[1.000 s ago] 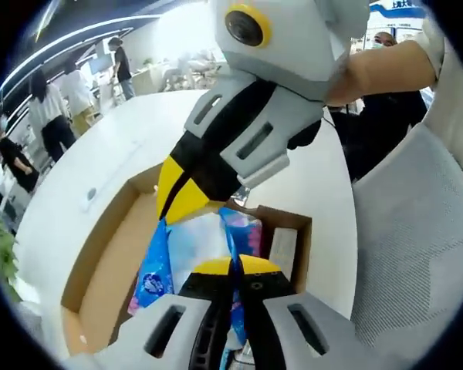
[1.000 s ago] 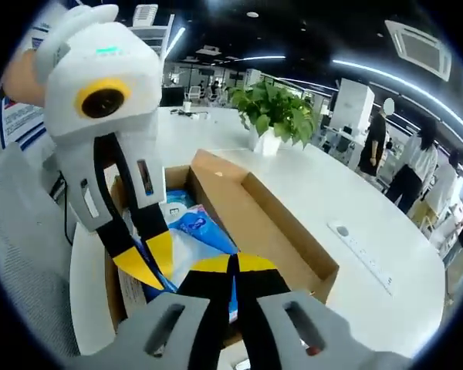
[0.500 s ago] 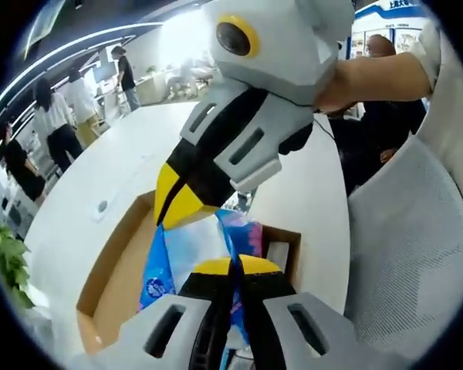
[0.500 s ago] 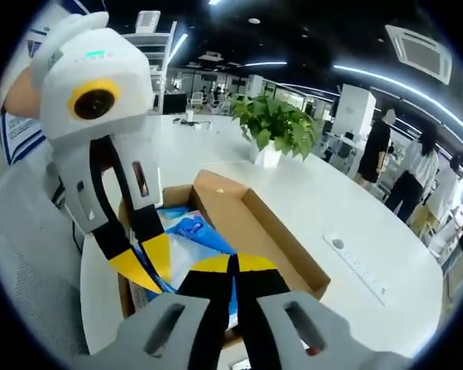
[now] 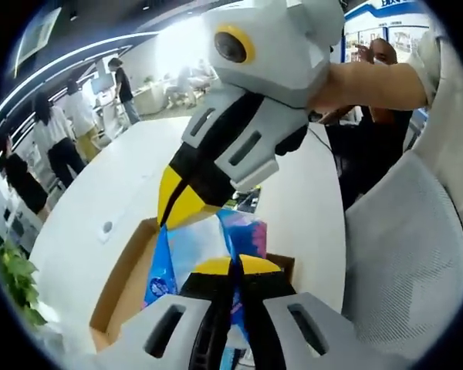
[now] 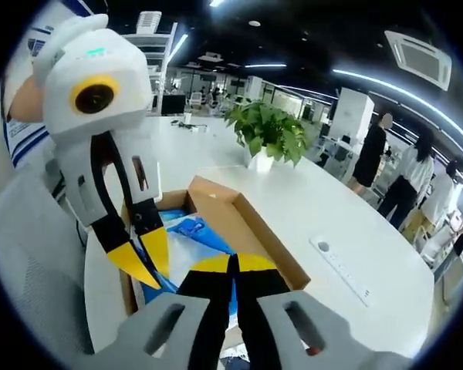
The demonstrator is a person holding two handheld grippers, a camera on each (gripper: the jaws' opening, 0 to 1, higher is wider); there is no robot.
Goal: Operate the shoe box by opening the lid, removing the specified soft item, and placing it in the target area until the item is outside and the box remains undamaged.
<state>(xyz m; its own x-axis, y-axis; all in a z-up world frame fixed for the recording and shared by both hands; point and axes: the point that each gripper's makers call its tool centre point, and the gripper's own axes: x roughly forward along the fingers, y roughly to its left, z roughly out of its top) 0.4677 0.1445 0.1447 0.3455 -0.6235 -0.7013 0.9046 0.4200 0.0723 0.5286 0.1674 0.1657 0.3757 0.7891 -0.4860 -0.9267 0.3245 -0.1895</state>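
Note:
A soft blue-and-white plastic pack hangs above the open brown shoe box, held from two sides. My left gripper is shut on the pack's near edge. My right gripper reaches in from the upper right, its yellow tips pinched on the pack's top. In the right gripper view, my right gripper is shut on the same pack. The left gripper comes down from the left and clamps its other side. The box lies below on the white table, its inside mostly hidden by the pack.
A potted plant and a socket strip sit on the white table past the box. A white mesh chair stands close by. A person's arm holds the right gripper. People stand in the background.
Both views have risen and the box looks smaller and lower. The pack has come up with both grippers, which stay shut on it.

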